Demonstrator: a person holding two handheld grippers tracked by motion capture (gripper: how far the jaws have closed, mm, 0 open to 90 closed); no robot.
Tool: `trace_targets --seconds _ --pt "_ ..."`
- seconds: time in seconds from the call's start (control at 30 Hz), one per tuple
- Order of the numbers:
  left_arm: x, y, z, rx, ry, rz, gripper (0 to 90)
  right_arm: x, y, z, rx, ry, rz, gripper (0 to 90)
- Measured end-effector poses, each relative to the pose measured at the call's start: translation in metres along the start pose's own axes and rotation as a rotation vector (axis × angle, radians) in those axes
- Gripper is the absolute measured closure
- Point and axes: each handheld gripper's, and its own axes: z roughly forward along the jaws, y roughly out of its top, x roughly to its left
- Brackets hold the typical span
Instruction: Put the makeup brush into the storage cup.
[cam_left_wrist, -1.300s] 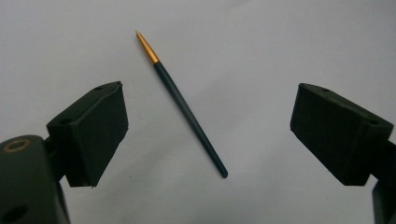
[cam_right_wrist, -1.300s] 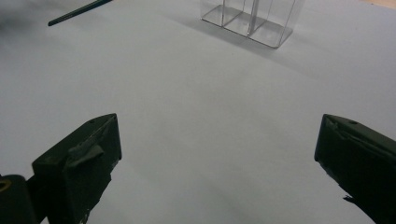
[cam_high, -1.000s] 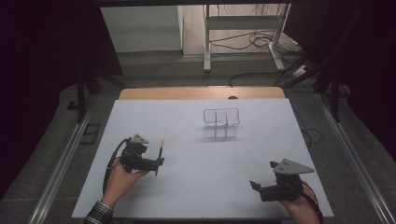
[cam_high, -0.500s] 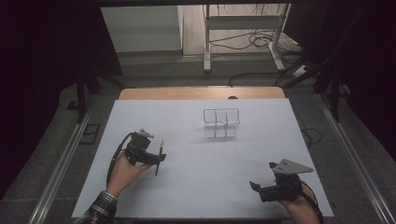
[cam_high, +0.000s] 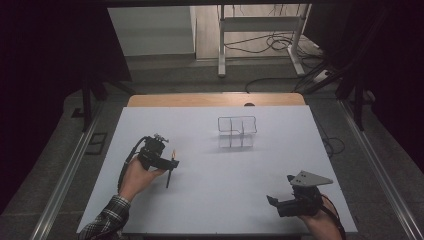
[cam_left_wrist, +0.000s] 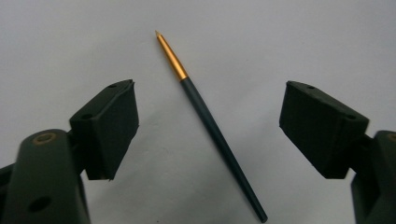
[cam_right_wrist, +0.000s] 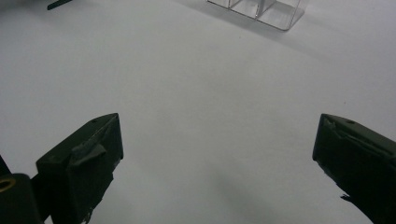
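Note:
A slim dark pen (cam_left_wrist: 219, 140) with a gold tip lies flat on the white table (cam_high: 210, 200). In the high view the pen (cam_high: 168, 178) is at the left, just under my left gripper (cam_high: 169, 162). My left gripper (cam_left_wrist: 210, 98) straddles it with one jaw on each side; the jaws have just been closing, still stand wide and do not touch the pen. My right gripper (cam_high: 274, 201) rests near the table's front right edge. In its own view the right gripper (cam_right_wrist: 215, 140) is open with bare table between its jaws.
A clear acrylic organizer (cam_high: 237, 131) with several compartments stands at the middle back of the table, and its corner (cam_right_wrist: 261, 9) reaches the top of the right gripper view. Beyond the table's wooden far edge (cam_high: 215, 99) are a dark floor and cables.
My left hand has moved away from the person and slightly right, bringing its gripper over the pen. The pen and the right gripper have stayed put.

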Motion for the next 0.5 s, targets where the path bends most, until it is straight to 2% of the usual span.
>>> trace_targets --seconds 0.13,0.3,0.47,0.5 --pt "0.003 0.005 0.005 0.029 -0.012 -0.021 28.6 0.000 0.000 0.001 0.008 0.006 0.001 2.1" --pt "0.005 0.010 0.009 0.044 -0.015 -0.043 34.4 0.001 0.000 0.001 0.014 0.009 -0.005 2.2" --pt "0.006 0.014 0.014 0.076 0.000 -0.067 41.5 0.001 -0.001 0.002 0.021 0.016 -0.007 2.4" --pt "0.007 0.014 0.015 0.083 0.004 -0.066 46.0 0.002 -0.001 0.002 0.023 0.020 -0.008 2.5"
